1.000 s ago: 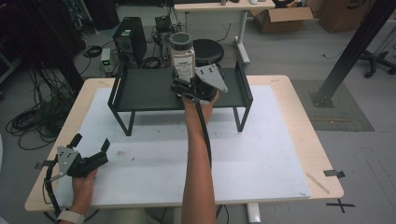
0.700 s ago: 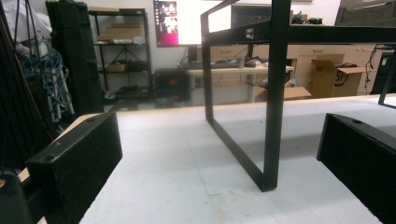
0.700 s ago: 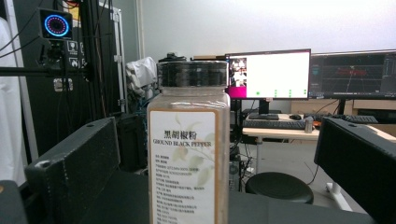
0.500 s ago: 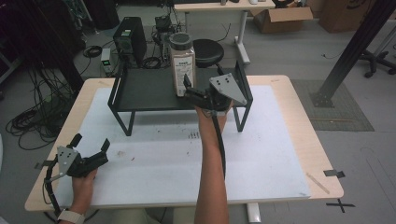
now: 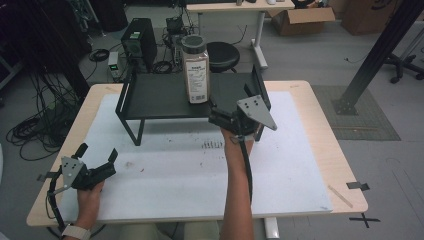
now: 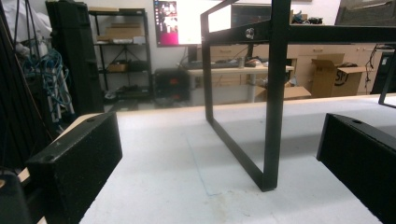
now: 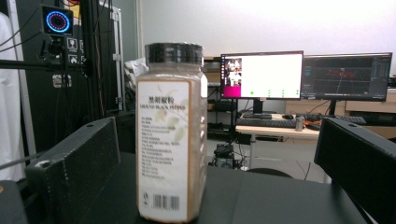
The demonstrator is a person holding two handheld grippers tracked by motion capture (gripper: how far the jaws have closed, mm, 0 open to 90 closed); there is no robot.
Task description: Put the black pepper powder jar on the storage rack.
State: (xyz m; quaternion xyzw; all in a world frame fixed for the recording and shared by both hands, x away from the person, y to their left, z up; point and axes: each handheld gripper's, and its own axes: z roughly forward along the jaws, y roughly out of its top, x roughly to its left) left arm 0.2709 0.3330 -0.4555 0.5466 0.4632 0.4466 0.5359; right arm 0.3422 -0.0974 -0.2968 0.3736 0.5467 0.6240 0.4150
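Though upright on the black rack (image 5: pixel 160 95), a "GROUND BLACK PEPPER" jar (image 7: pixel 171 133) between the right claw's (image 7: pixel 215 163) wide jaws, untouched.

Both grippers gape: left gripper (image 5: pixel 95 160) low, right gripper (image 5: pixel 216 113) outstretched

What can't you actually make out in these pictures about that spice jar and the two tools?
- Spice jar: small label lines blurred in the right gripper view; its back is turned away.
- Right tool: fingertips hidden under its grey plate in the high view.
- Black shelf: top cut off by the left gripper view's edge.
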